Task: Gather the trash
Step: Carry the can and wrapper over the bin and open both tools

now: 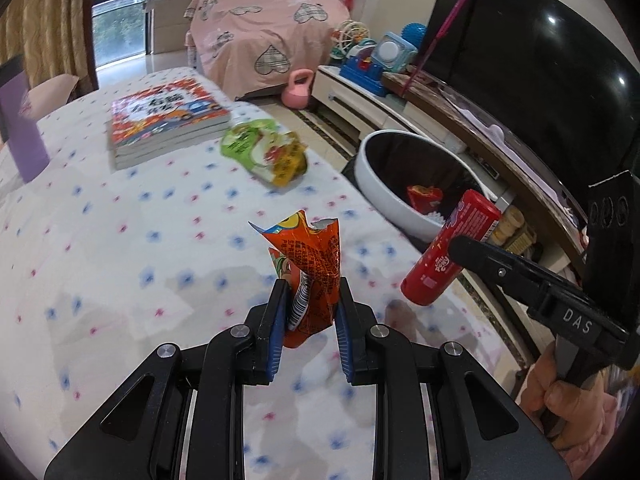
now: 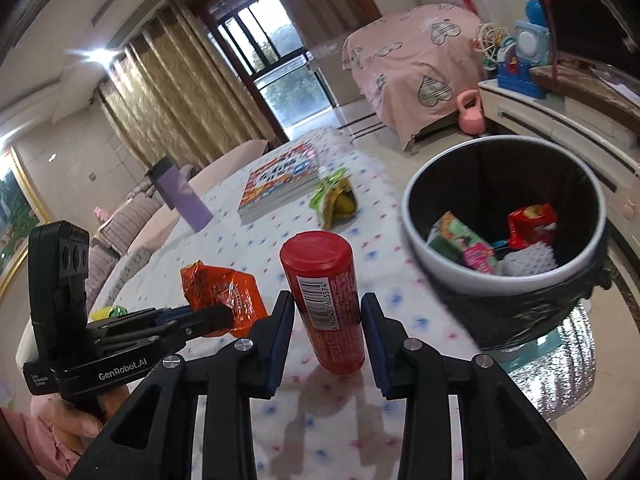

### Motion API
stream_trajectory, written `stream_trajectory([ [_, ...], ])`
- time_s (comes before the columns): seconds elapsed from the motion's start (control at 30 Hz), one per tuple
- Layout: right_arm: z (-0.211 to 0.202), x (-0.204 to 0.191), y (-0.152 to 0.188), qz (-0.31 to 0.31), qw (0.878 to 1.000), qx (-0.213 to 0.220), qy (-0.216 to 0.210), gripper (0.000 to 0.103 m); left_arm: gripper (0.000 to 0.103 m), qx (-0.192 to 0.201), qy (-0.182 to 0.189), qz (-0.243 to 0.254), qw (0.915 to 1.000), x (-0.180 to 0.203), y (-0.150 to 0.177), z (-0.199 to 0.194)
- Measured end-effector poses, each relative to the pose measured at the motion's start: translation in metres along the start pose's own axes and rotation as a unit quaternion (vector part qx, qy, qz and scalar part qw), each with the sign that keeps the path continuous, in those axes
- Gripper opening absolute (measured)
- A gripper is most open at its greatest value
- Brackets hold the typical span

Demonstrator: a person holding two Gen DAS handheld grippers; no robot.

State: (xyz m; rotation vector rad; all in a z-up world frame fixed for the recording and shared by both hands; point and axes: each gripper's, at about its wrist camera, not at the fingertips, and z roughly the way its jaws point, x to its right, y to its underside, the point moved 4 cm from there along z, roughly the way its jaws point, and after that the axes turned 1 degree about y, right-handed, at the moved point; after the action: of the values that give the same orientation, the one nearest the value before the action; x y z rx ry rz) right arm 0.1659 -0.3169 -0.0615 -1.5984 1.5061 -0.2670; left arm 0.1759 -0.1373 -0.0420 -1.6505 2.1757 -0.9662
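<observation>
The left gripper [image 1: 310, 308] has its blue-padded fingers [image 1: 276, 340] clamped on a crumpled orange wrapper [image 1: 312, 276], held up above the table [image 1: 120, 240]; the wrapper's lower end is tucked behind the pads, so how far it reaches is hidden. The right gripper [image 2: 326, 332] has its fingers [image 2: 280, 344] around a red tube [image 2: 326, 304] with the barcode facing us, and the tube is lifted off the cloth near the table's right edge, so it is gripped. In the left view only one right finger shows against the tube. Just past that edge stands the white bin [image 2: 440, 264] with a black liner, already holding a red packet, a green-and-pink box and something white and bumpy that is hard to identify. Farther along the table, a green and yellow snack bag [image 1: 262, 152] lies beside a stack of books [image 1: 168, 120], blurred. A purple bottle [image 1: 24, 136] stands at the far left edge, cut off by the frame.
</observation>
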Motion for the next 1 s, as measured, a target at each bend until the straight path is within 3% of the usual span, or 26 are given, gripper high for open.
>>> stream_trajectory([
  [0.53, -0.042, 0.05, -0.031, 0.019, 0.998, 0.049, 0.045, 0.035, 0.021, 0.014, 0.035, 0.05, 0.998, 0.062, -0.038, 0.015],
  [1.0, -0.05, 0.079, -0.05, 0.029, 0.995, 0.066, 0.066, 0.035, 0.021, 0.013, 0.043, 0.069, 0.9966, 0.091, -0.065, 0.033],
])
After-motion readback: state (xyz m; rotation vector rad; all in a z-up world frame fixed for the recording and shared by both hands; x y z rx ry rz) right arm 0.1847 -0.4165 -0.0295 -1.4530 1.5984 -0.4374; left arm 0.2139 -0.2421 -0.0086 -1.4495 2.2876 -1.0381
